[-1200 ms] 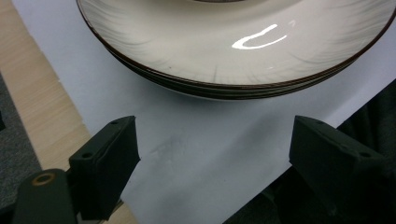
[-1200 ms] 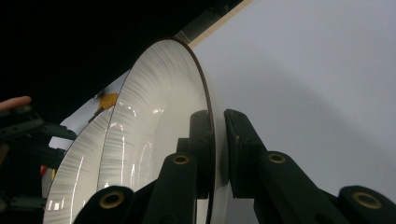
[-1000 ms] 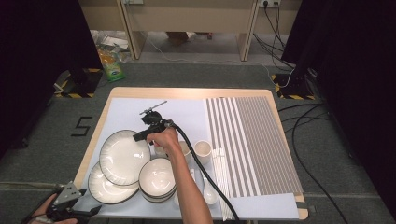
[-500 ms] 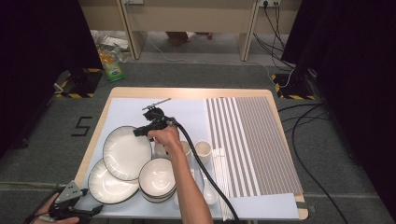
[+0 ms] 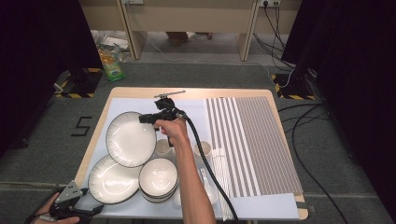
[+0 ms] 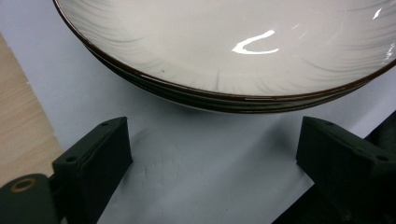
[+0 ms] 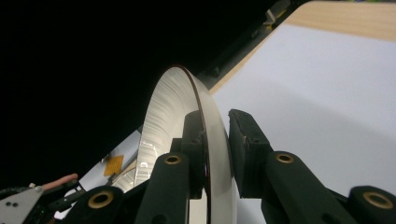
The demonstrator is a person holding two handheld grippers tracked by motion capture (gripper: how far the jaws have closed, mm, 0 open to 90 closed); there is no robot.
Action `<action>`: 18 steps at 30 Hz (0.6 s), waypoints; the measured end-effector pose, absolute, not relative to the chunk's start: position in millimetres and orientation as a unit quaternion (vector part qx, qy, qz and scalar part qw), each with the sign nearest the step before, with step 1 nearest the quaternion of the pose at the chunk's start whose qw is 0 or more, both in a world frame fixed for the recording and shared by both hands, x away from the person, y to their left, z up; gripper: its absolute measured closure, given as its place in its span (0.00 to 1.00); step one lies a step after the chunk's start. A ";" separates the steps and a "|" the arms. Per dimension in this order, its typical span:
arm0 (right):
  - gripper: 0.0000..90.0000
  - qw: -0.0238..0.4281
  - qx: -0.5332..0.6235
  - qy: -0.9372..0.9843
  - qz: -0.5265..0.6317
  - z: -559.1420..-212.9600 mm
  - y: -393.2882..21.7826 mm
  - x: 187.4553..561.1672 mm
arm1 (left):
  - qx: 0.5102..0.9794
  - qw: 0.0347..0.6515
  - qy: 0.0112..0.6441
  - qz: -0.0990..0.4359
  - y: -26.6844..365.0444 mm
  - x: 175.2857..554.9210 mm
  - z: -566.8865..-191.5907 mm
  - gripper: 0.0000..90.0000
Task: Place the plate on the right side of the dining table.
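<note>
Plate [image 5: 130,139] lifted by its rim
Right gripper [image 5: 145,118] clamps the plate, centre frame; left gripper [image 6: 212,154], jaws just opening, empty before the lower-left plate stack [image 5: 112,179]; bowls [image 5: 159,178] empty

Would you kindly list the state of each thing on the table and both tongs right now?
Lifted plate: tilted, rim pinched in the right tongs.
Right tongs: shut on the plate's rim.
Left tongs: open, nothing between them, jaws just opened.
Plates below: stacked flat on the mat.
Bowls: stacked, upright.
Cups: upright.
</note>
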State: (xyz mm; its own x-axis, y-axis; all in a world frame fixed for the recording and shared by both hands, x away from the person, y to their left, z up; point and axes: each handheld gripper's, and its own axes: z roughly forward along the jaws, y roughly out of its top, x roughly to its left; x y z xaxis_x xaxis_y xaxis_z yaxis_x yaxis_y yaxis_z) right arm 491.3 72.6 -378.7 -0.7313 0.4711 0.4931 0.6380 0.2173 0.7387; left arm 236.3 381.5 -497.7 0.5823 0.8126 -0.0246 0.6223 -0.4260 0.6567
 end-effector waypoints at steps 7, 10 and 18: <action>0.85 0.066 -0.381 -0.758 -0.525 -364.4 38.8 501.3 | 0.830 0.318 0.433 0.149 380.9 236.6 -498.0 0.09; 0.85 0.060 -0.386 -0.753 -0.529 -359.6 22.5 504.3 | 0.829 0.318 0.434 0.150 380.5 236.6 -498.1 0.09; 0.84 0.048 -0.412 -0.733 -0.540 -354.0 -22.5 508.8 | 0.829 0.316 0.436 0.149 379.9 237.0 -497.9 0.08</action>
